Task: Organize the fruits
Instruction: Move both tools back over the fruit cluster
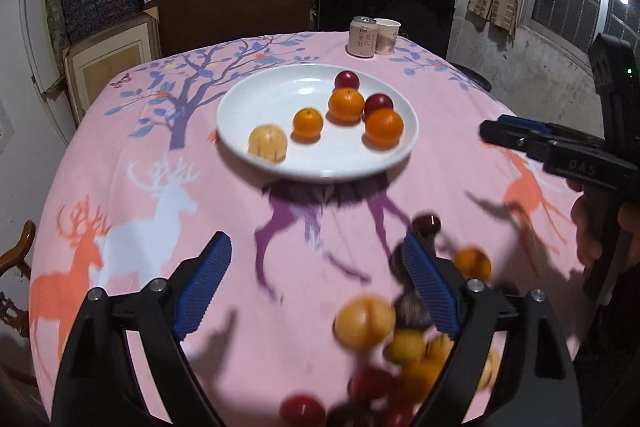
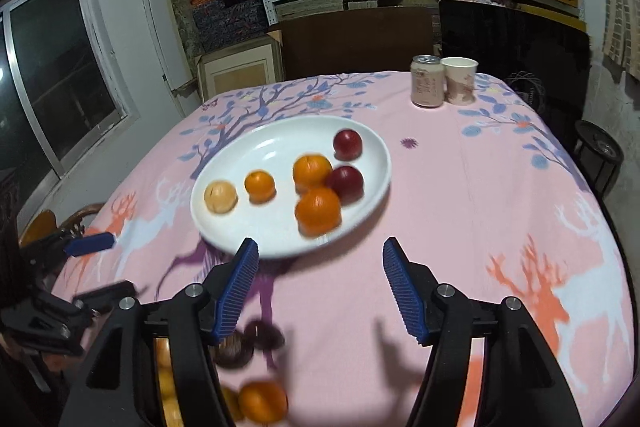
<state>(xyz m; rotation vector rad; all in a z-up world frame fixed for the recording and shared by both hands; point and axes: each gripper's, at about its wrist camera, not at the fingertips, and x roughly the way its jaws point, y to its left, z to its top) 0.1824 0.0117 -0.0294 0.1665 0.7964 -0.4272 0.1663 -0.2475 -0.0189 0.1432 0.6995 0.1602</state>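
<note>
Fruits lie in two groups: six on the white plate (image 1: 280, 163) mid-table, and a blurred loose heap (image 1: 400, 347) on the pink cloth (image 1: 120, 187) near me. From the left: my left gripper (image 1: 316, 287) stands wide with nothing between its pads; the heap sits at and under its right finger, so it is the nearer tool. My right gripper (image 2: 316, 285) is partly spread and empty, and the same heap lies below and left of its left finger. On the plate I count one pale fruit (image 1: 267, 148), three oranges (image 1: 307, 123) and two dark red fruits (image 1: 346, 80). The loose ones are too smeared to count. One can (image 1: 363, 37) and one paper cup (image 1: 387, 36) stand touching at the far edge.
</note>
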